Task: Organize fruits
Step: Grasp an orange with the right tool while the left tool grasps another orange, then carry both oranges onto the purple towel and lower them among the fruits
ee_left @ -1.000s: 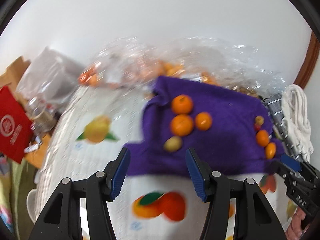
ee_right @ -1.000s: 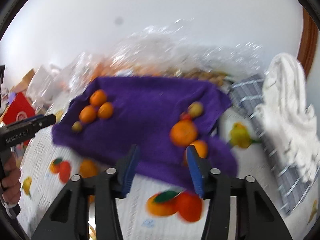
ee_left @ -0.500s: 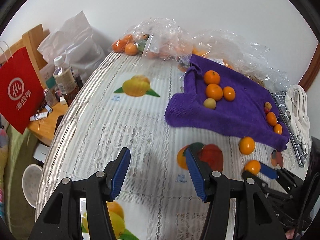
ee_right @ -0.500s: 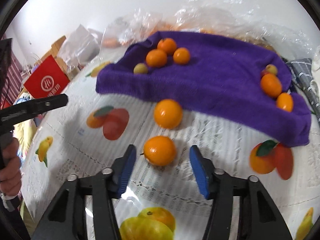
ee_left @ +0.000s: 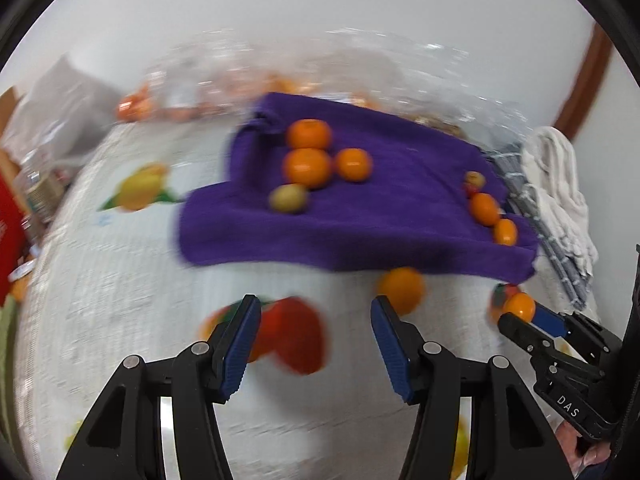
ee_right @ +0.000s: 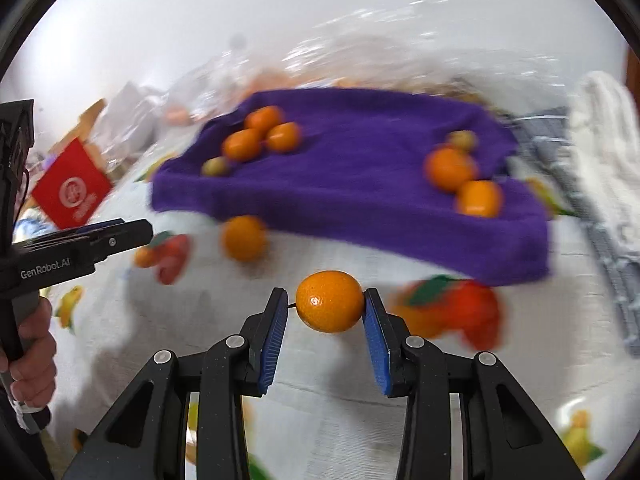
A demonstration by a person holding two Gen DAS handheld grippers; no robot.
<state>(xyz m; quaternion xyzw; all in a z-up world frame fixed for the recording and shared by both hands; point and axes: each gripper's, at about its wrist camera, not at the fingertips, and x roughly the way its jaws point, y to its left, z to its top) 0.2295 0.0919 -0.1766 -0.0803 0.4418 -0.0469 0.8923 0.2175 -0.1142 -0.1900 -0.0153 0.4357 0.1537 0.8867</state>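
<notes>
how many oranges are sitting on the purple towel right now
5: three clustered at its far left, two near its right edge of the purple towel. Blurry bags behind may hide more.

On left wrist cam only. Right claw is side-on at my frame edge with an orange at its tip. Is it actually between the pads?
Observer: Yes. The right wrist view shows the orange centred between the pads of the right claw, jaws closing on it.
Operator: Second orange is half behind my finger. On the towel?
Observer: No. The loose orange sits on the tablecloth, just short of the purple towel.
Operator: My claw touching it?
Observer: No. The left claw is beside it, apart.
</notes>
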